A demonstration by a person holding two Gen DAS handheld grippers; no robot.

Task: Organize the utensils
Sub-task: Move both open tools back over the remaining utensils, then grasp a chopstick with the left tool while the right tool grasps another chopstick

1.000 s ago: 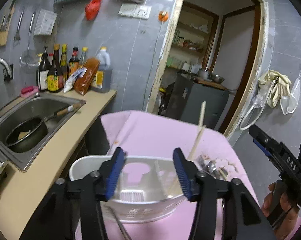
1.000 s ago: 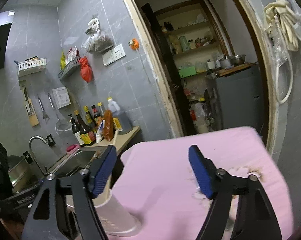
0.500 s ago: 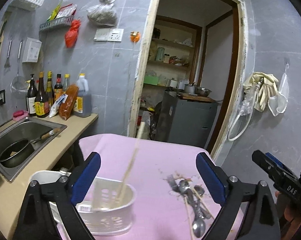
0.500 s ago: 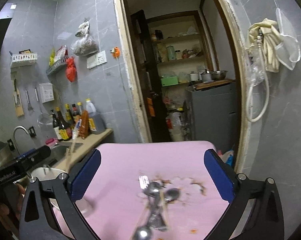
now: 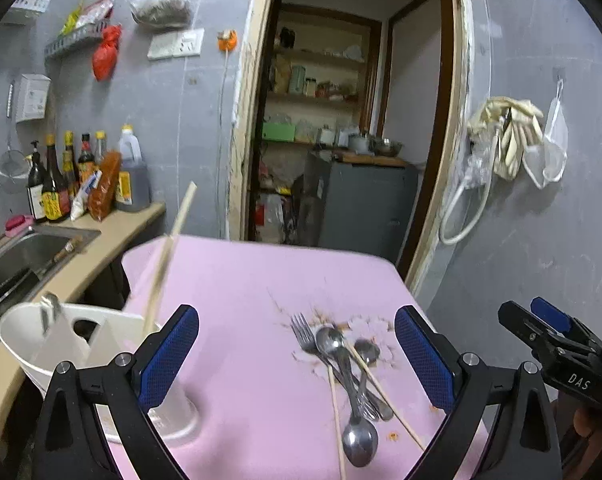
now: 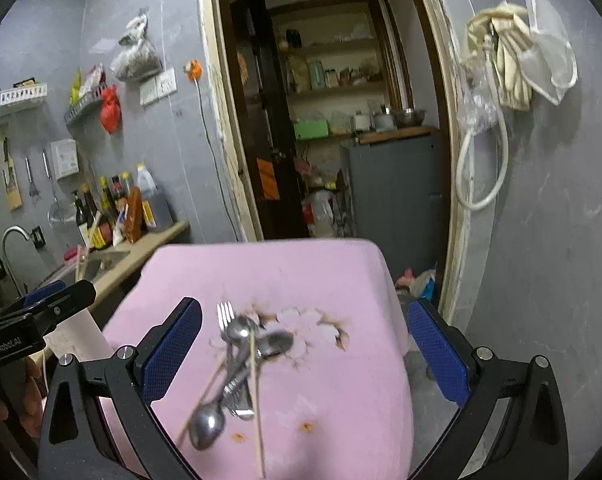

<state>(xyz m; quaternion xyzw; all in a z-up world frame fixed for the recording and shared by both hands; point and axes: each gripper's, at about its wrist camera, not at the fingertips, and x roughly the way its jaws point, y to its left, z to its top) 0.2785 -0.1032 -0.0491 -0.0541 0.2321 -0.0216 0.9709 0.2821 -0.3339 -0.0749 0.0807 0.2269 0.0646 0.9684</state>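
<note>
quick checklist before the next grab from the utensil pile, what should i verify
1. Left gripper open with nothing between its fingers: ok.
2. Right gripper open with nothing between its fingers: ok.
3. White utensil holder upright on the pink table: ok.
4. Utensils lying apart, easy to take singly: not ok; fork, spoons and chopsticks overlap in a pile.
5. One chopstick already in the holder: ok.
6. Which holder compartment has room: cannot tell.
</note>
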